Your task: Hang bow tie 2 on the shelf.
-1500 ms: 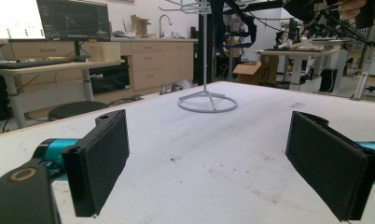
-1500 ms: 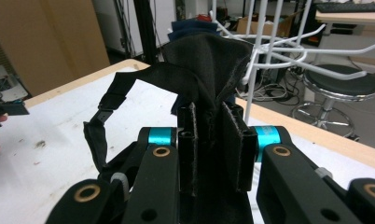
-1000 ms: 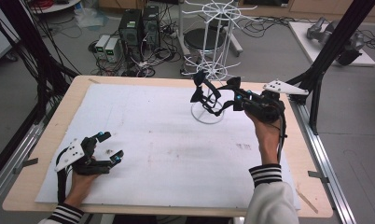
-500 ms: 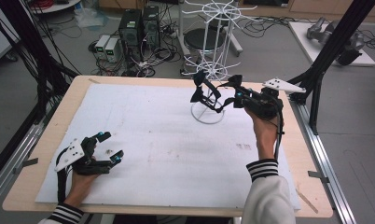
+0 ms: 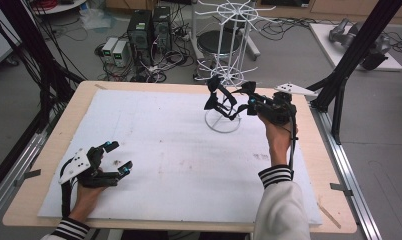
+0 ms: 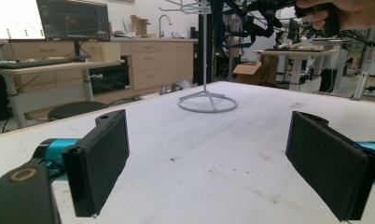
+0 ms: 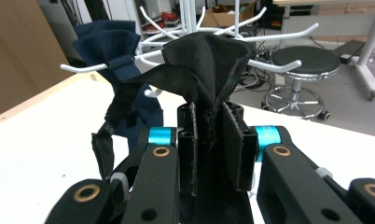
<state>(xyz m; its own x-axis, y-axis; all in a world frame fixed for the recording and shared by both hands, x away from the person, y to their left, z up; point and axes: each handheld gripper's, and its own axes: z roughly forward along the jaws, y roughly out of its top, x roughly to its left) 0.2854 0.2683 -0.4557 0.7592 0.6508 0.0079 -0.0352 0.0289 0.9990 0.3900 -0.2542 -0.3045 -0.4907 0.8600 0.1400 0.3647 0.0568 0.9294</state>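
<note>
A black cloth piece w/ a strap (image 7: 202, 65) is pinched between the pads of the right gripper (image 7: 209, 144), jaws closed on it, and is held up at the prongs of the white wire rack (image 5: 228, 75); judged, it is being hung on, or taken off, a prong. The cloth is bunched at the grip and fans out twd. the rack, so its long axis runs from the gripper to the prongs, roughly level, w/ the free strap drooping below the rack's arms. In the high view the right gripper (image 5: 236, 102) is seen just beside the rack's pole, above its ring base, approx. at prong height. A dark blue cloth (image 7: 108, 51) is already draped over a prong on the far side of the rack. The left gripper (image 5: 111, 157) is rested on the white table cover (image 5: 164, 165), well apart from the rack, jaws wide open and empty; it is judged to be parked, as one gripper suffices for the hanging.
</note>
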